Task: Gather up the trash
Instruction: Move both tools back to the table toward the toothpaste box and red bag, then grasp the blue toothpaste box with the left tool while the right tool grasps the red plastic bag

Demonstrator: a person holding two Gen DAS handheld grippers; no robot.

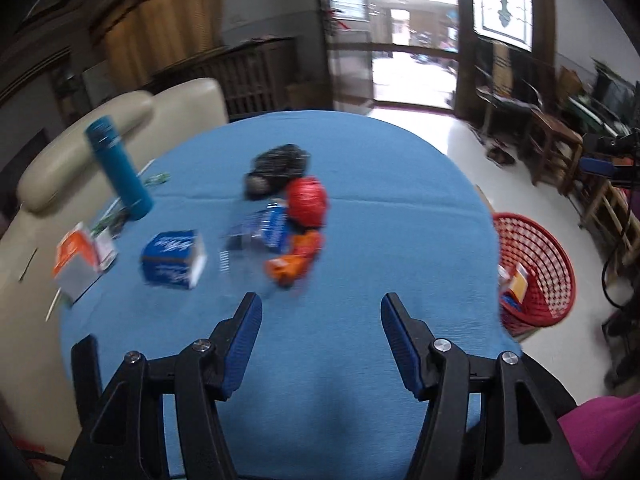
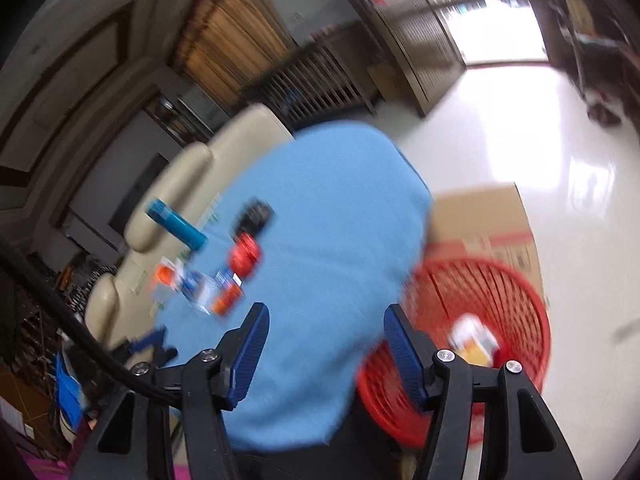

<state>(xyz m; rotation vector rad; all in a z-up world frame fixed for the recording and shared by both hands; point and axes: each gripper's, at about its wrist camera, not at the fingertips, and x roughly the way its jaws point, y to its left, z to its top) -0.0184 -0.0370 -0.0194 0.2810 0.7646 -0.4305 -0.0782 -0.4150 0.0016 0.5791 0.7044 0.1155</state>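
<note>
Trash lies in the middle of the blue-clothed table: a black crumpled bag, a red crumpled wrapper, an orange wrapper, a clear plastic pack with blue print, a blue box and an orange-and-white carton. My left gripper hovers over the near part of the table, open and empty. My right gripper is open and empty above the table's right edge, beside the red basket. A white-and-orange carton lies in that basket.
A teal bottle stands at the table's left, by a cream sofa. The red basket sits on the white floor to the table's right, on flat cardboard. Wooden furniture lines the right wall. Both views are motion-blurred.
</note>
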